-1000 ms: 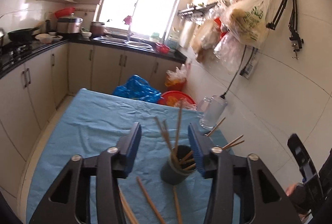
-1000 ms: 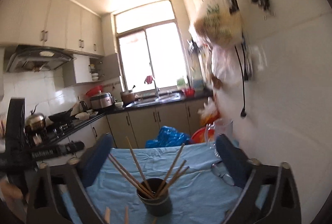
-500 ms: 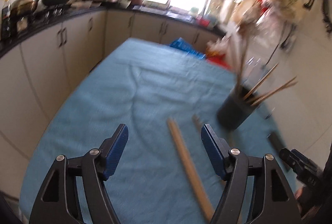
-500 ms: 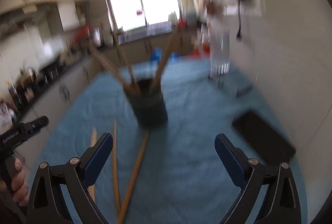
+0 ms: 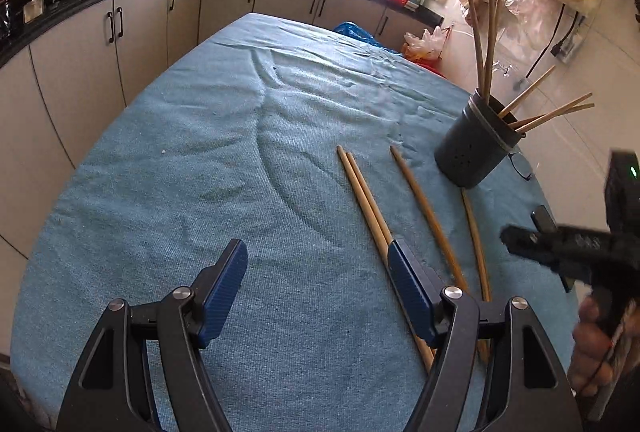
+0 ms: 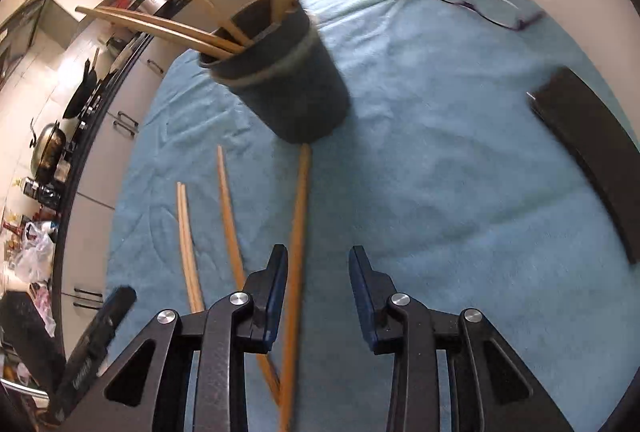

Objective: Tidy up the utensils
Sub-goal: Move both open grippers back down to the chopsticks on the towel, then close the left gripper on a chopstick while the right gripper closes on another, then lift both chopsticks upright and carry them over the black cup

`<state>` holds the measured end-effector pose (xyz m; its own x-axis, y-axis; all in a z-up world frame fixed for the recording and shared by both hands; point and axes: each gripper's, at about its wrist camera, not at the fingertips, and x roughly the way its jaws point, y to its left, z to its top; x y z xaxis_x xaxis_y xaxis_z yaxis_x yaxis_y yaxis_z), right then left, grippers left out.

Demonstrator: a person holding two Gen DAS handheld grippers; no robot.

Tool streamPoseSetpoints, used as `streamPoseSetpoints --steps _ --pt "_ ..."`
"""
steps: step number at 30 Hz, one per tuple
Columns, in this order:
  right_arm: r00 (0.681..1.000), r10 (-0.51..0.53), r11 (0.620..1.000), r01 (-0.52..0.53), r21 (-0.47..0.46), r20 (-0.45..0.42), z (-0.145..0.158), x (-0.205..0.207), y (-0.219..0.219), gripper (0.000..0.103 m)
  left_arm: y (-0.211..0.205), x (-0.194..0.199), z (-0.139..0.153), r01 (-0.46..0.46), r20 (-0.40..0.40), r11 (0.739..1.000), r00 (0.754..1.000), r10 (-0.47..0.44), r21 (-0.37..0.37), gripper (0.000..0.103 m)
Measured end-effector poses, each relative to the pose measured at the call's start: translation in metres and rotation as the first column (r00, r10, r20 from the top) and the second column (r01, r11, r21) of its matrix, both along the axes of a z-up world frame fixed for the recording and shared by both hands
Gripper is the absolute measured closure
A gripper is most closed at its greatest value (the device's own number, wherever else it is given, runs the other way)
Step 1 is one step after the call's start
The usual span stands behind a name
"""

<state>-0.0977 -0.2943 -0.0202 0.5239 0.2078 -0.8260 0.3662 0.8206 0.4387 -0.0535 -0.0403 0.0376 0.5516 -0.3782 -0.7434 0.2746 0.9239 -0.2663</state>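
Four loose chopsticks flat on the blue cloth, all just short of the dark holder that already has a bunch standing in it. From the left: a touching pair, a single, and a darker single whose far tip sits right at the foot of the holder.

Right gripper low over that darker stick. Jaws have just been closing, now roughly a third apart, nothing pinched yet. Stick passes just inside the left-hand pad, so between the jaws but not clamped, as far as can be judged.

Left gripper about two-thirds open, empty, over bare cloth with its right-hand pad sitting over the near part of the pair.

Step in hand looks like the pickup of the darker stick. Tips for doing it well:
- shift slightly so the stick sits centred between the pads, not hugging one side
- drop the pad tips right down to the cloth before squeezing; thin stick on soft towel, easy to close above it
- grab towards the near end, so there's length to tip up into the holder
- lift clear before swinging, holder rim and the splayed sticks very close
- watch the neighbouring single, crosses under near the gripper

Glasses and a black slab, maybe a phone, off to the right, well out of the way.
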Motion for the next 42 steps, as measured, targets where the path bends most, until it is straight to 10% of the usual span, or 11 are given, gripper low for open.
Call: streamPoseSetpoints --steps 6,9,22,36,42 --pt "0.996 0.046 0.996 -0.051 -0.074 -0.071 -0.018 0.043 0.016 0.07 0.003 0.006 -0.001 -0.003 -0.036 1.0 0.999 0.003 -0.005 0.035" --pt "0.995 0.074 0.989 -0.081 -0.122 -0.061 -0.018 0.04 0.022 0.095 0.001 0.011 -0.001 0.011 -0.068 1.0 0.998 -0.012 -0.026 0.048" --pt "0.996 0.023 0.997 -0.018 -0.069 0.085 0.012 -0.011 -0.003 0.095 -0.058 0.07 -0.018 0.067 -0.271 0.998 0.96 -0.067 -0.008 0.094" --pt "0.993 0.022 0.999 -0.019 -0.026 0.118 0.014 -0.016 -0.006 0.095 -0.082 0.084 -0.023 0.091 -0.243 0.989 0.968 -0.06 0.115 0.095" --pt "0.989 0.015 1.0 -0.011 -0.027 0.15 0.02 -0.025 -0.01 0.095 -0.067 0.059 -0.008 0.098 -0.155 0.995 0.983 -0.093 0.026 0.097"
